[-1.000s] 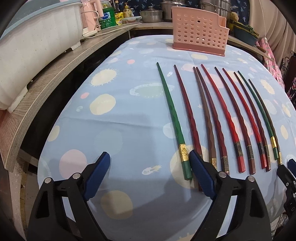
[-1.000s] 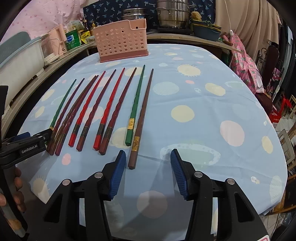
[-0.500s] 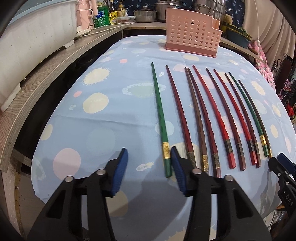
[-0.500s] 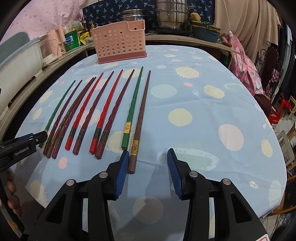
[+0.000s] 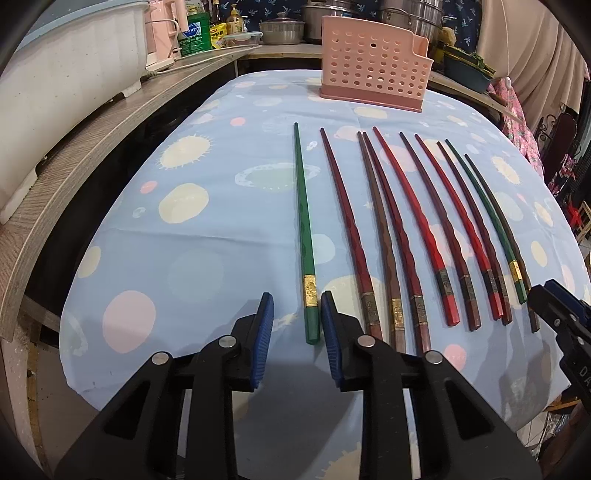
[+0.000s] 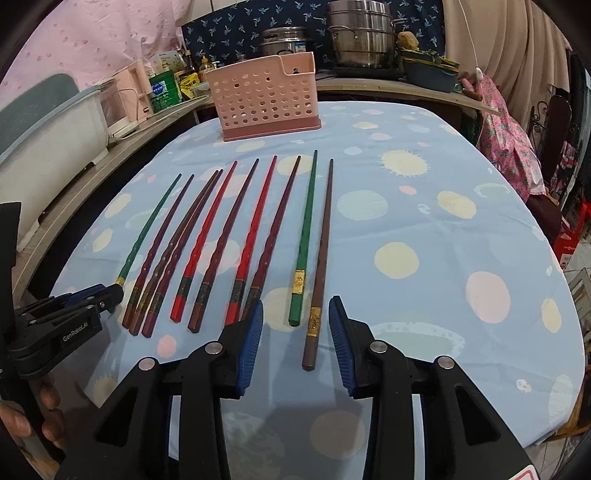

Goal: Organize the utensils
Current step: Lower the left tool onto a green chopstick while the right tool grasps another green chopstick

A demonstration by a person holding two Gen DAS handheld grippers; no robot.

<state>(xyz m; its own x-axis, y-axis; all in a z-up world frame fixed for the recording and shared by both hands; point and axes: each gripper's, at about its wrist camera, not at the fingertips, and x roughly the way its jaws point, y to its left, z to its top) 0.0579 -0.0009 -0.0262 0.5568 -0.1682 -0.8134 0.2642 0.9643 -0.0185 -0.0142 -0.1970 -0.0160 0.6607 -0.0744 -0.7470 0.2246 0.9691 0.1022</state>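
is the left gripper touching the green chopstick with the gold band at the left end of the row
Apart. The left wrist view shows tablecloth on both sides of the green chopstick, between it and the left gripper's blue pads, whose jaws have just been closing.

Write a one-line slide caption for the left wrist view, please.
Left gripper, jaws closing, straddles the green chopstick at the end of a row lying before a pink holder.

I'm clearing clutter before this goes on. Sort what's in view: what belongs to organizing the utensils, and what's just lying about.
Belongs to the job:
- chopsticks in a row on the tablecloth
- pink holder behind them
- left gripper, green chopstick between its fingers
- right gripper, brown chopstick between its fingers

Lying about:
- steel pots
- bottles
- white tub
- dark basin
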